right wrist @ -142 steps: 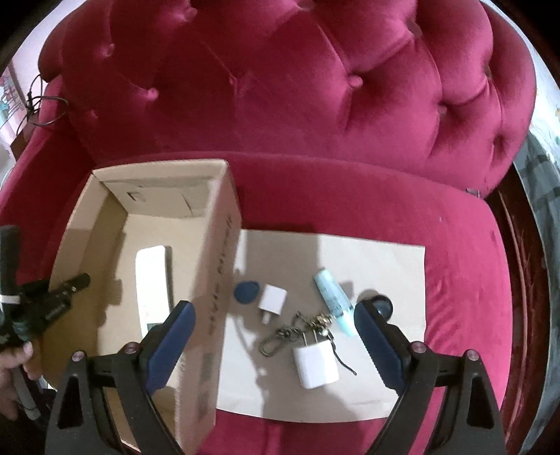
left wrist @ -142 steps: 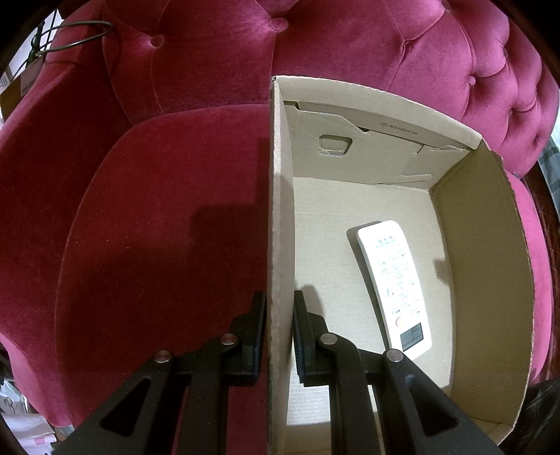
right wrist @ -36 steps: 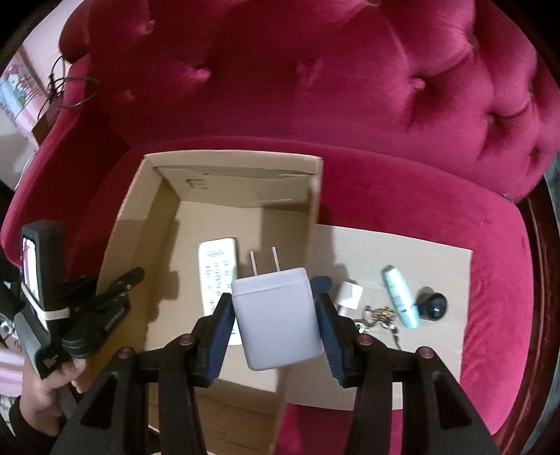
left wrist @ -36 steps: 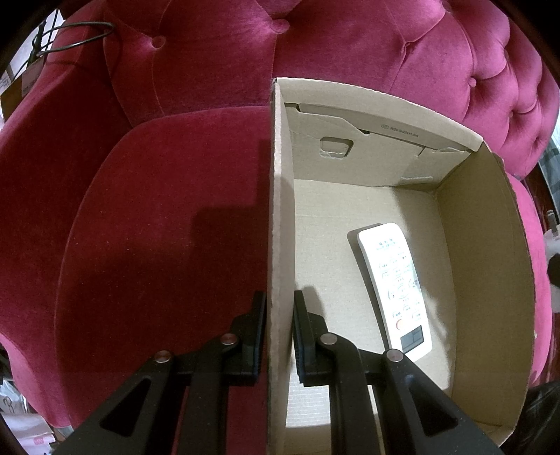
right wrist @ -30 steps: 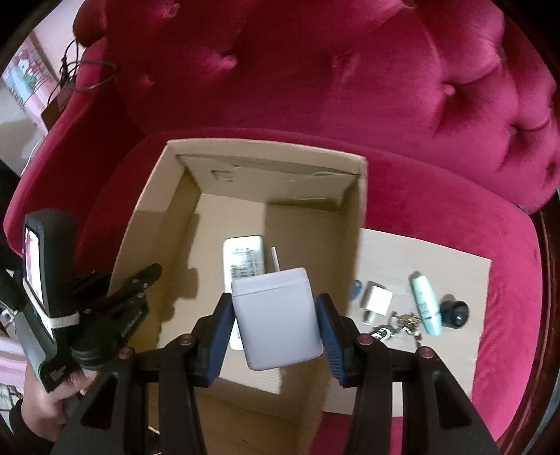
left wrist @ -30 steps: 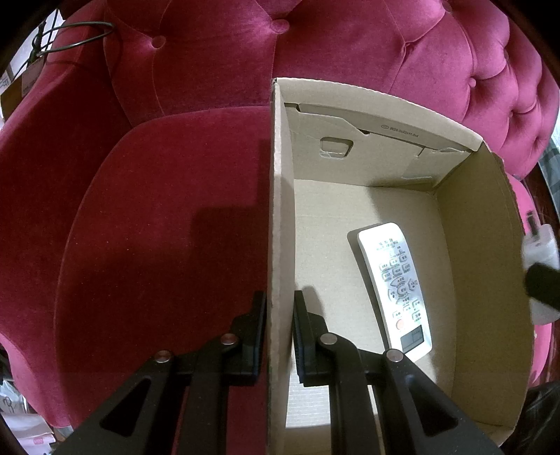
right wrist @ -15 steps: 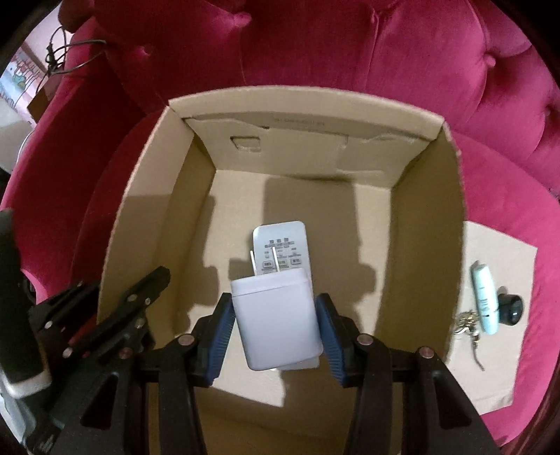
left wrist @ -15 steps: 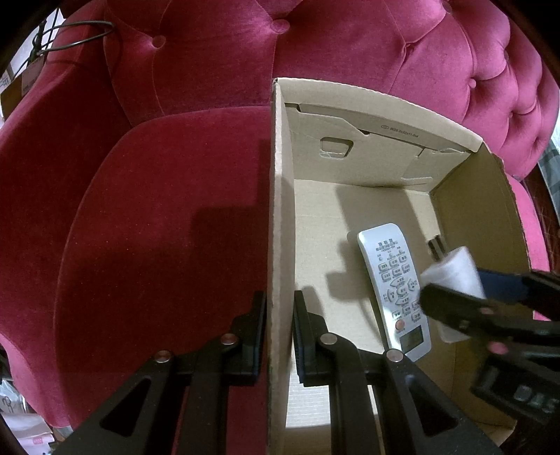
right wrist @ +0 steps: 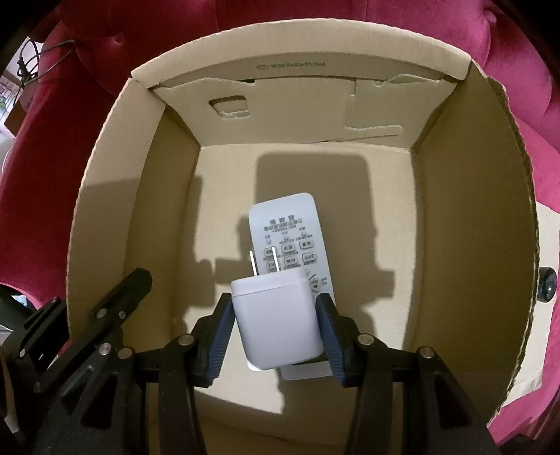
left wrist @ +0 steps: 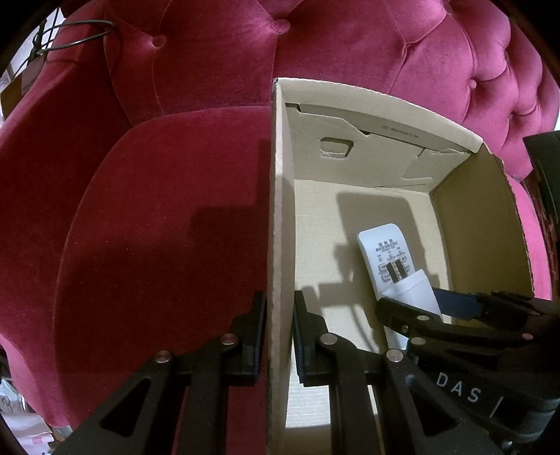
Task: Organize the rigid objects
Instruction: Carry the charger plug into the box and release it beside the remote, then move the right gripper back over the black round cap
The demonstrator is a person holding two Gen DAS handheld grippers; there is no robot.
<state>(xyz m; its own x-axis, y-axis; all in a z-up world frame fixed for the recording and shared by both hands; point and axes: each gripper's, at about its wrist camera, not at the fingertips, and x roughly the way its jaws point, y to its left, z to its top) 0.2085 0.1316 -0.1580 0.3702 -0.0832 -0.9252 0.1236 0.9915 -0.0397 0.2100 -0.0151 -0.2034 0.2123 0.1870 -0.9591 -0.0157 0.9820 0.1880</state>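
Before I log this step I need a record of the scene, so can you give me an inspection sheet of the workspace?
Surface: red velvet sofa seat; a flat cardboard sheet lies beside the box.
Job's things: cardboard box open on top; white remote flat on its floor; white plug adapter inside the box, prongs pointing away.
Clutter: a small dark round object outside the box.
Grippers: left gripper shut on the box's wall; right gripper shut on the adapter, just above the remote.
Cables: a thin dark wire on the sofa's arm.
Surroundings: tufted sofa back.
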